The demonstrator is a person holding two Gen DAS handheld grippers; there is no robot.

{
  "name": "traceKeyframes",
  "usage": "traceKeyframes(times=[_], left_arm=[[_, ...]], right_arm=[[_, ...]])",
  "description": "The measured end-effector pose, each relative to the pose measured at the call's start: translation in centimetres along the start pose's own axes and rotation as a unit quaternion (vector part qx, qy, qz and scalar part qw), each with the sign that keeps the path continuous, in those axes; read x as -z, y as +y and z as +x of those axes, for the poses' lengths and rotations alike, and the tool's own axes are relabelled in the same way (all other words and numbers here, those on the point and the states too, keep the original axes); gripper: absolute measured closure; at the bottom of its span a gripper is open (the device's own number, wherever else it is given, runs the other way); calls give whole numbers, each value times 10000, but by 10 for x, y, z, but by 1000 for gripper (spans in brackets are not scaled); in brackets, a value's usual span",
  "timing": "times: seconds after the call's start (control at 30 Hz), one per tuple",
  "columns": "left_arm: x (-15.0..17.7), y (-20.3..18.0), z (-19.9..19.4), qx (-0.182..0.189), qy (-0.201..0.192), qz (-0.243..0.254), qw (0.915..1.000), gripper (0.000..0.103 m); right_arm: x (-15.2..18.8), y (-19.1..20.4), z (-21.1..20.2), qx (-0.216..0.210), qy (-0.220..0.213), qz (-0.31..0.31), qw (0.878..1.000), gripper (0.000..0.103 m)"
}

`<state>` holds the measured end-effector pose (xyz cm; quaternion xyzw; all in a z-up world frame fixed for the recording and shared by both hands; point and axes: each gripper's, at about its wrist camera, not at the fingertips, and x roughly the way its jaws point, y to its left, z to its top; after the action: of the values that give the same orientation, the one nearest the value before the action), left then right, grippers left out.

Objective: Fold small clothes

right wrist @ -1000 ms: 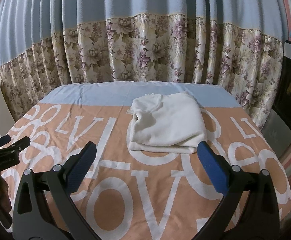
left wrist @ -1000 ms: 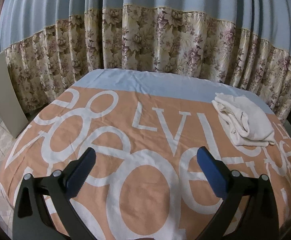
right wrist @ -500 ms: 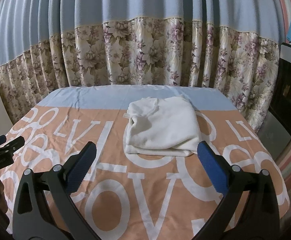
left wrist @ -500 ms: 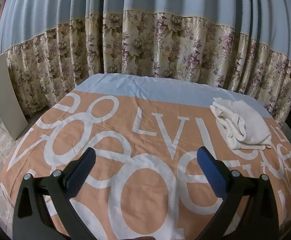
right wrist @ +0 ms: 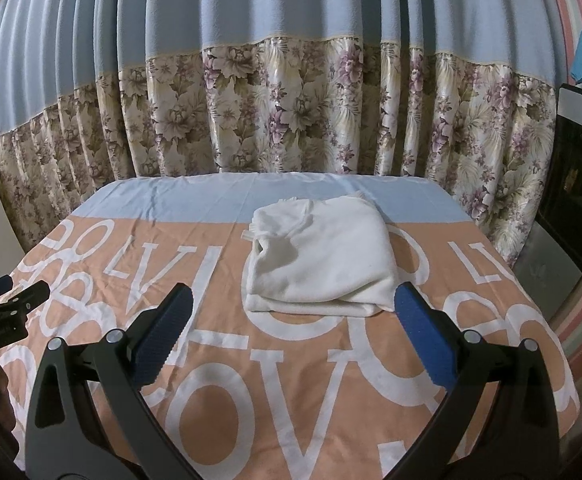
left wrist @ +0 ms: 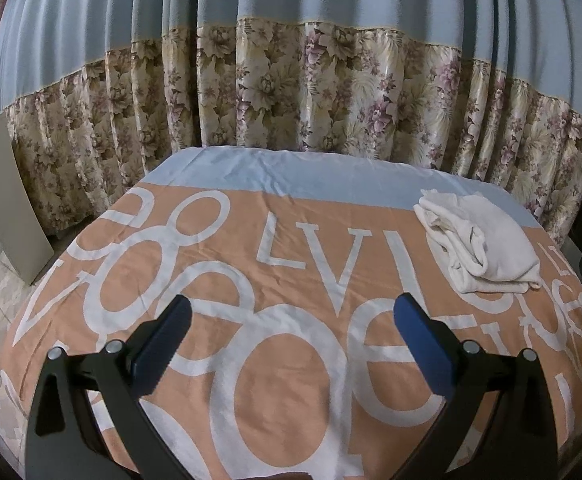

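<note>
White garment sits folded into a compact, layered bundle on the bed, towards the far right corner, straddling the line where the peach lettered sheet meets its pale blue band along the far edge. Folded edges stack at its near side; a looser tuck w/ a small opening shows at its left end. In the left wrist view the same bundle lies well off to the right, near the right edge of the bed.

Right gripper hovers just short of the bundle's near edge, tongs spread wide, nothing between them; right blue pad looks close to the bundle's near right corner, but contact can't be confirmed. Left gripper is also spread and empty, over the bare lettered sheet nearer the left-centre of the bed, well apart from the garment.

Judgement: folding of this piece looks done or nearly so; step in hand seems to be release/check. No other garment in view. Next move prob. calls for either tidying the loose left tuck w/ a light pinch, or fetching another item from out of frame.

Behind the far edge hangs a curtain, blue above, floral below. Dark appliance stands beyond the right edge; a pale board leans left of the bed.
</note>
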<state>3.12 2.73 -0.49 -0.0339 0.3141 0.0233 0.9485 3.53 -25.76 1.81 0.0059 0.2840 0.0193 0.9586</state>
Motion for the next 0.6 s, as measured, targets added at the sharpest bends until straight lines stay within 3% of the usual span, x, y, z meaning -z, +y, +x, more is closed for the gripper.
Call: traceKeyframes(times=[0.6], left_arm=[[3, 0, 1, 21, 1, 57, 10000, 2]], right_arm=[[-2, 0, 6, -21, 41, 6, 10000, 3]])
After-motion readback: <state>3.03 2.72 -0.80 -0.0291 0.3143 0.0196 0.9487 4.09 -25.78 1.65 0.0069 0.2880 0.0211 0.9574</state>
